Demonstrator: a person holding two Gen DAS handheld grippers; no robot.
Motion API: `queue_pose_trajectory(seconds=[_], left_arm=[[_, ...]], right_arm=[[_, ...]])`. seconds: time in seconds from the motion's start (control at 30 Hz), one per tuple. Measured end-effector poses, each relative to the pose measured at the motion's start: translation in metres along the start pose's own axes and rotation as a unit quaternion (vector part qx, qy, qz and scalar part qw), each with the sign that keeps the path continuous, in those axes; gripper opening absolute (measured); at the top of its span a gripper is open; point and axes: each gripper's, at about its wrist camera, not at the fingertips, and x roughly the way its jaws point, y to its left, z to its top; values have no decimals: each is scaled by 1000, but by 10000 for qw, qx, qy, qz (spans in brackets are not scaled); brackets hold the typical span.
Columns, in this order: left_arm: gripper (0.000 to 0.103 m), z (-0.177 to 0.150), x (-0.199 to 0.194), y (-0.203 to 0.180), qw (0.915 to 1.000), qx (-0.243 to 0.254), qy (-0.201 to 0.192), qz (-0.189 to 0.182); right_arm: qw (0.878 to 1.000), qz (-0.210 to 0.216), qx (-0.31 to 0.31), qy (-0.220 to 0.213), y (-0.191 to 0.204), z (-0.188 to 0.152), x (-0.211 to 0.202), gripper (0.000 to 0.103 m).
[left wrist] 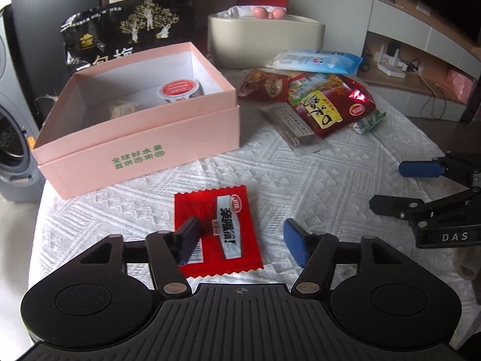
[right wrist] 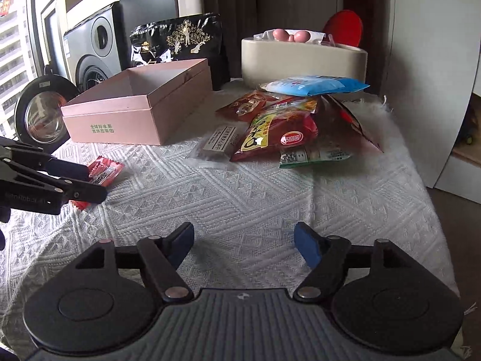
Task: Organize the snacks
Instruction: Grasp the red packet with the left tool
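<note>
A small red snack packet (left wrist: 216, 231) lies flat on the white tablecloth, between the wide-apart fingers of my left gripper (left wrist: 242, 242), which is open and not pressing on it. Behind it stands the open pink box (left wrist: 135, 138) holding a red-lidded jelly cup (left wrist: 179, 88). To the right is a pile of snacks: a red bag (left wrist: 327, 105), a grey bar packet (left wrist: 294, 126) and a blue-white pack (left wrist: 318, 60). My right gripper (right wrist: 244, 242) is open over bare cloth, with nothing between its fingers. In the right wrist view the pile (right wrist: 276, 132) is ahead and the red packet (right wrist: 105, 168) far left.
A large black bag (left wrist: 129, 30) leans behind the pink box. A beige tub (left wrist: 264, 39) stands at the back. A washing machine (left wrist: 12, 138) is beyond the table's left edge. A round black-rimmed mirror (right wrist: 45, 114) sits left of the box. Bare cloth lies in the middle.
</note>
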Motion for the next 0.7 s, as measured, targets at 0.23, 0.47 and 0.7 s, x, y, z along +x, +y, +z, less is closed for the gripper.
queue_pose_trajectory(seconds=[0.23, 0.47, 0.7], left_arm=[[70, -3, -5, 1, 9991, -8, -190, 372], [72, -5, 4, 16, 9992, -252, -55, 314], [71, -7, 8, 20, 9993, -176, -308, 147]], right_arm=[[9995, 100, -249, 135, 8, 1, 5, 93], [9991, 215, -304, 208, 8, 2, 7, 99], [9967, 365, -453, 562, 9, 6, 5, 103]])
